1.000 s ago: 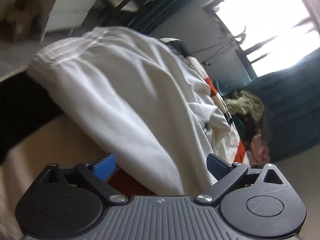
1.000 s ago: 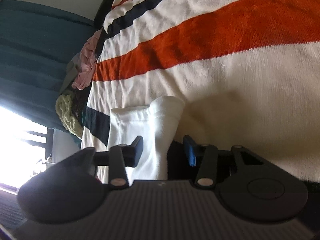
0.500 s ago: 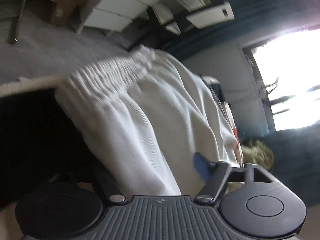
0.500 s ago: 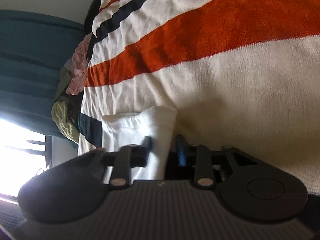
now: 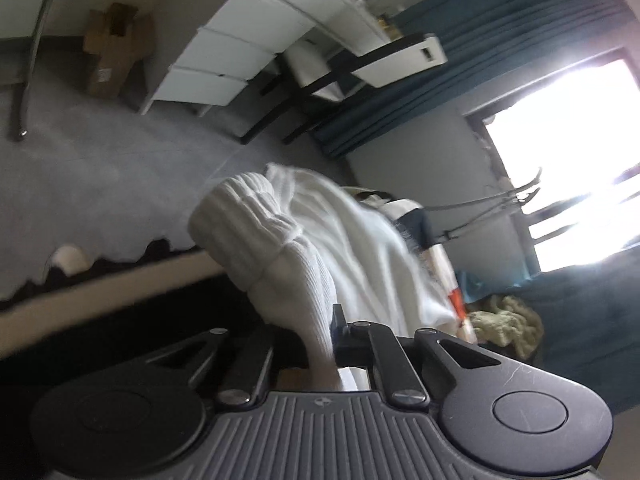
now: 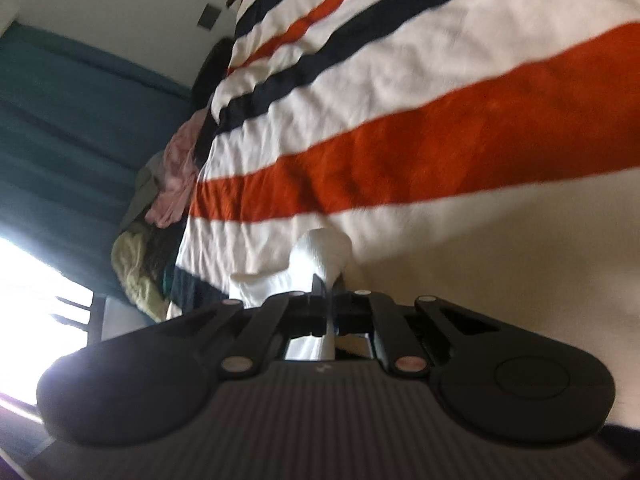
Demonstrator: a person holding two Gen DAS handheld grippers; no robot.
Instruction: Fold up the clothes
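While both claws have just been closing, each now pinches white knit cloth between its pads. At the left gripper, the jaws are drawn nearly together on a ribbed fold of the white sweater, whose thick ribbed hem bunches up just above the fingers and whose body trails away toward the bright window. Behind the sweater lie grey carpet, a white drawer unit and a cardboard box against the wall. At the right gripper, the jaws are likewise almost fully closed, clamping a narrow rolled edge of the same white garment, probably a sleeve or corner, though blur makes that uncertain. That piece rests on the striped blanket, banded cream, orange and navy. Beyond the blanket's far edge, beside the teal curtain, sits a heap of pink and pale green clothes.
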